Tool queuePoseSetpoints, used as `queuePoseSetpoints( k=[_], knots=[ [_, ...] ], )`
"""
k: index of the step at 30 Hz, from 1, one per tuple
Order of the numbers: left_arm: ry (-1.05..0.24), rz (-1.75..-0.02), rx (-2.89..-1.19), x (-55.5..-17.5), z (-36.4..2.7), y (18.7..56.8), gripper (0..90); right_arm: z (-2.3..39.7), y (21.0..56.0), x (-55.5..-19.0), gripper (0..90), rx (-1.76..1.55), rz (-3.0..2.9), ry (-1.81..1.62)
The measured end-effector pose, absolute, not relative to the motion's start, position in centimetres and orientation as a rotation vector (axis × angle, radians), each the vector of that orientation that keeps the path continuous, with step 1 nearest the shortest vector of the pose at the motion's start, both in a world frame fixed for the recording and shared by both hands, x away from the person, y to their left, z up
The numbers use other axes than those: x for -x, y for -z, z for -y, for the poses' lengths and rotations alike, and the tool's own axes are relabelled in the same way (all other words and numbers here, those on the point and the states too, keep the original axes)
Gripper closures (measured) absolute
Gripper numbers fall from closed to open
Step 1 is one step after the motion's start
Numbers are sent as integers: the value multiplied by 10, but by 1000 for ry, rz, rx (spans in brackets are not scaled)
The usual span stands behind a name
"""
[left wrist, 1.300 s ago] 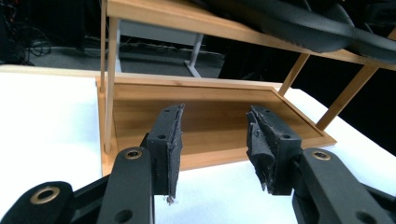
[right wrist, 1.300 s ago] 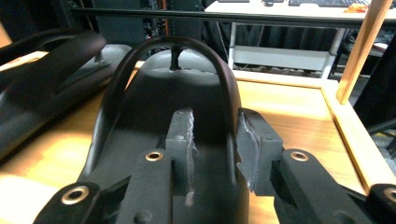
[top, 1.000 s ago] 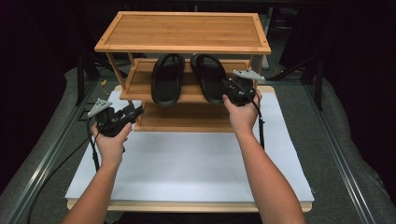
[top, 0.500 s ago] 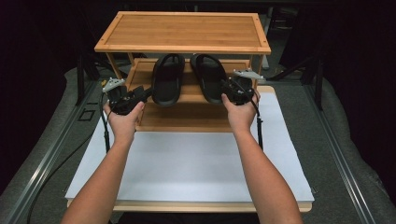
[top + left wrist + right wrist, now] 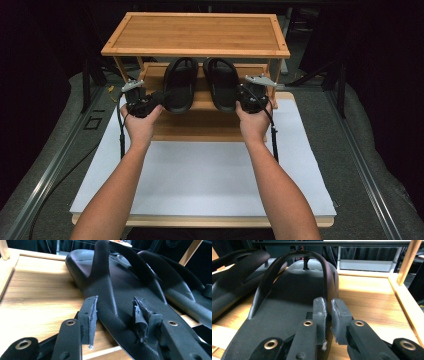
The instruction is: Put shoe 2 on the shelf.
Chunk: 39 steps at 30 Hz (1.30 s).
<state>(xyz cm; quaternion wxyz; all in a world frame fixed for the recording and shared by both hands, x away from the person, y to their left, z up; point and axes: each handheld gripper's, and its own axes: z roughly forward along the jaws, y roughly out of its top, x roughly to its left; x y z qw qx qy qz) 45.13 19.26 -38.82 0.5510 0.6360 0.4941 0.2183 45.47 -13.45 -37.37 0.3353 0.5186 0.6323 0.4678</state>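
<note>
rack (image 5: 195, 32) standing on bench (image 5: 200, 185) | sandals lying side by side on middle shelf (image 5: 200, 102), long axes running near-far, toes far | left tongs (image 5: 150, 102) spread wide, straddling left sandal's (image 5: 180, 85) near edge | right tongs (image 5: 245, 100) clenching on right sandal's (image 5: 222, 82) strap (image 5: 329, 282) at its near right side

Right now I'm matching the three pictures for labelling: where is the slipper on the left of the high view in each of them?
High view: the left slipper lies on the middle shelf, left of the right slipper.
Left gripper view: it runs up the centre, past the open jaws.
Right gripper view: it is at the upper left.
Shared landmark: the wooden shelf under it.
</note>
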Motion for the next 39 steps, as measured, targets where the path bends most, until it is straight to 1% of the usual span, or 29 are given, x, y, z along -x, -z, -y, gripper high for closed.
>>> queuePoseSetpoints(
  k=[8, 20, 21, 26, 27, 34, 36, 39],
  knots=[
    [-503, -1164, -1505, -456, -182, 388, 555, 128, 376, -451, 809, -1339, -1647, -1257],
    [-517, -1161, -1521, -463, -166, 386, 561, 119, 378, -447, 787, -1319, -1674, -1305],
    [-516, -1160, -1526, -465, -166, 386, 561, 117, 378, -446, 772, -1311, -1674, -1294],
    [-512, -1162, -1528, -465, -167, 386, 561, 116, 379, -446, 759, -1305, -1668, -1294],
    [-513, -1162, -1522, -465, -167, 386, 560, 117, 380, -446, 736, -1302, -1668, -1303],
    [-506, -1160, -1510, -464, -169, 386, 563, 119, 380, -446, 689, -1309, -1671, -1337],
    [-515, -1159, -1509, -462, -169, 385, 563, 119, 380, -445, 663, -1309, -1664, -1344],
    [-518, -1154, -1508, -458, -172, 384, 560, 119, 379, -442, 657, -1300, -1668, -1345]
  ],
)
